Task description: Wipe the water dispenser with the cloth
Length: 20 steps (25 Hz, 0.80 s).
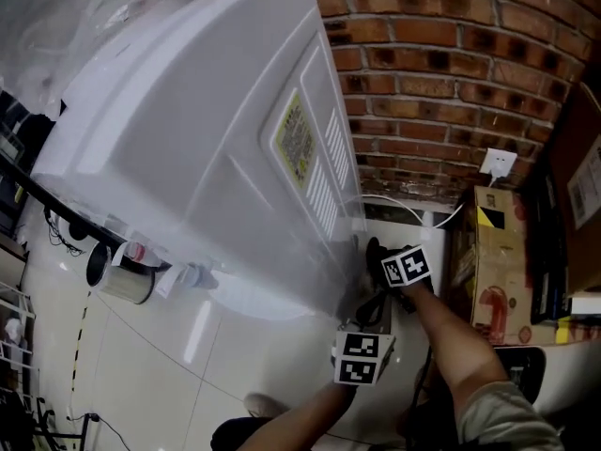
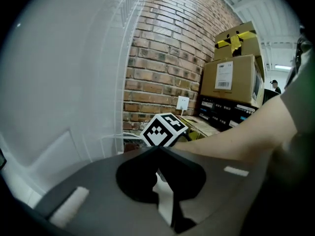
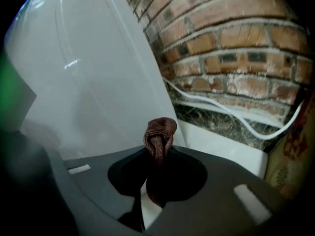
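By the brick wall (image 1: pixel 451 73), the right hand-held gripper (image 3: pixel 158 150) clamps the brown cloth (image 3: pixel 160 132).

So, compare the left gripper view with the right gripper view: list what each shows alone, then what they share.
Left gripper view only: stacked cardboard boxes, a wall socket, a marker cube and the person's forearm. Right gripper view only: the brown cloth pinched in the right gripper. Both: the white water dispenser and the brick wall.

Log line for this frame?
right gripper: shut on cloth | left gripper: shut, empty | water dispenser: beside both grippers
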Motion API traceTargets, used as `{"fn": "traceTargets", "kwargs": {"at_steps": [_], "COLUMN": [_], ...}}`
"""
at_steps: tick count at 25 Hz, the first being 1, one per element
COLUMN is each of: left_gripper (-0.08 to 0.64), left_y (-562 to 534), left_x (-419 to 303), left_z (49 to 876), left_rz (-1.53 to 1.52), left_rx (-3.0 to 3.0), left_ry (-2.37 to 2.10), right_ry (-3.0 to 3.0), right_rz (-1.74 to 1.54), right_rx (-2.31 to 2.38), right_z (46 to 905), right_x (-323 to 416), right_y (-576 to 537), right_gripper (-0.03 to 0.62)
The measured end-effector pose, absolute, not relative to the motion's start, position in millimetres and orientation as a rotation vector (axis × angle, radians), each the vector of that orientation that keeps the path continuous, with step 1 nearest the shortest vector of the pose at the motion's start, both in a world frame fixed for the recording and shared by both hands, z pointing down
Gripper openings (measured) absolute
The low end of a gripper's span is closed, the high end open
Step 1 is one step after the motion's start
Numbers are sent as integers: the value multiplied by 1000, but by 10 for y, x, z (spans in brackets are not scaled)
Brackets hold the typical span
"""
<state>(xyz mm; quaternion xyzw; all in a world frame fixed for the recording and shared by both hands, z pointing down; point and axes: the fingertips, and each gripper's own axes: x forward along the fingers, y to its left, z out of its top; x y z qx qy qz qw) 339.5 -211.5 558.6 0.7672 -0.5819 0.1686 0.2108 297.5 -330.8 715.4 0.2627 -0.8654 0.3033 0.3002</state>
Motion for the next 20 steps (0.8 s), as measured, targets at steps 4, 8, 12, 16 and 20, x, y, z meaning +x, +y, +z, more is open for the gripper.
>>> {"fn": "traceTargets", "kwargs": {"at_steps": [4,8,12,16,20], "left_gripper": [0,0,0,0,0], "left_y": [-2120,-2085,-2023,-2079,-2099], "left_x": [3450,3403,3376,3444,3372], "left_z": [5106,4661,4203,3638,3204], "left_rz": [444,458,435,372,286], "left_rx": [2196,2259,2319,2393,2410], "left_ry": [-1637,-1661,-1656,-1713,-1741], "right_ry": [-2457,-2679,-2833,-2900,-2968], "right_rz": [746,620,450,241,132], "right_rx": [788,901,958,949,962], "right_z": [6368,5160,3939,2934,2152], "right_x": [3102,3254,3377,3416,3335], "right_y": [-3468,-3635,-3626,-3595,-3566], "right_gripper": [72,72,72,72,72]}}
